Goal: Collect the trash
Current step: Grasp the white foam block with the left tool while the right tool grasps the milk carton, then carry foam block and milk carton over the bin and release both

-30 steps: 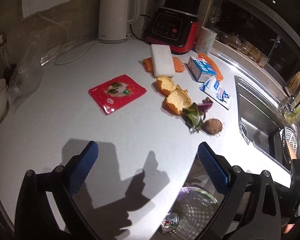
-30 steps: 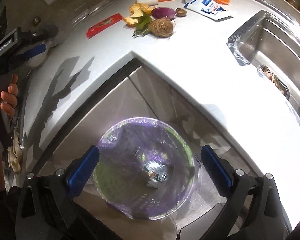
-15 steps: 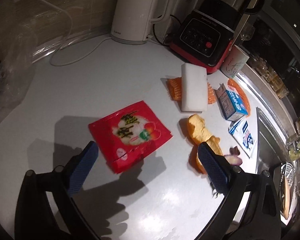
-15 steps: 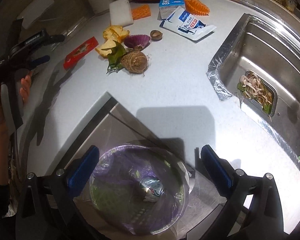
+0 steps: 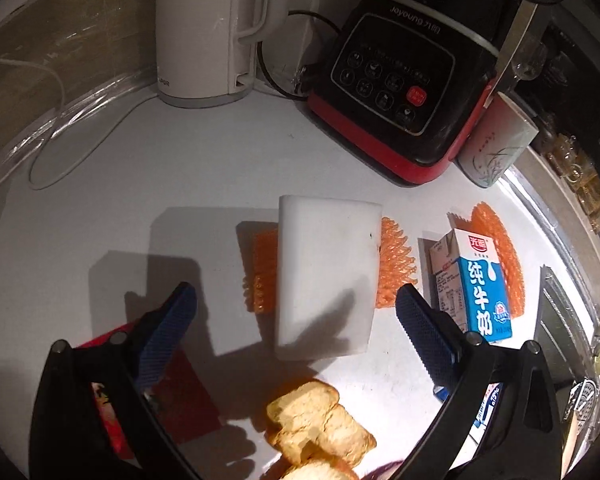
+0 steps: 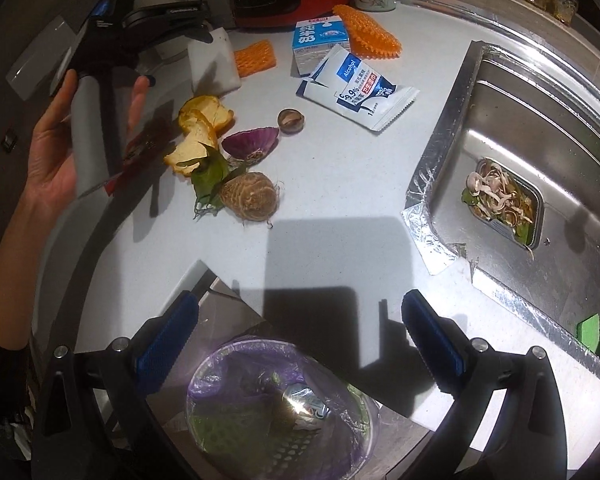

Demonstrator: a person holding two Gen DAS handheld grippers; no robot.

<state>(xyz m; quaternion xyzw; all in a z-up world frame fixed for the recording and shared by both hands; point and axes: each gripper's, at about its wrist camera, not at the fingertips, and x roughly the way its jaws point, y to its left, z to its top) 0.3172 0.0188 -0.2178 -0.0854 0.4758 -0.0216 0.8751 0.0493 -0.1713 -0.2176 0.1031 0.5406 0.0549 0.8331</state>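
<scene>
Left gripper point(image 5: 296, 312) hovering over the white foam block point(image 5: 327, 276), jaws spread wide, nothing between them. Block sits on top of an orange mesh fruit sleeve point(image 5: 394, 262), so a pinch across the block's short width probably lifts it clean off the mesh (mesh likely stays behind, needs a second pass). Spread looks wider than the block, which suits a straddle from above.

Right gripper point(image 6: 296, 332) parked over the purple-lined trash bin point(image 6: 280, 412) at the counter's inner corner, jaws likewise apart and empty. Crushed can point(image 6: 306, 404) already in the bin, so some collecting done. Plausibly waiting there or heading for the next item; cannot tell which.

Rest of the trash spread on the white counter point(image 6: 340, 184):
- milk carton point(image 5: 474, 284) upright, just right of the block
- citrus peel point(image 5: 316, 424) near the left gripper, red snack wrapper point(image 5: 180, 400) partly under its left finger
- alcohol wipe packet point(image 6: 356, 88), onion skin point(image 6: 252, 142), taro root point(image 6: 250, 196) with a leaf, small nut shell point(image 6: 291, 121)

Risk: foam is light, may skid if one pad touches first. Most of the task remaining.
</scene>
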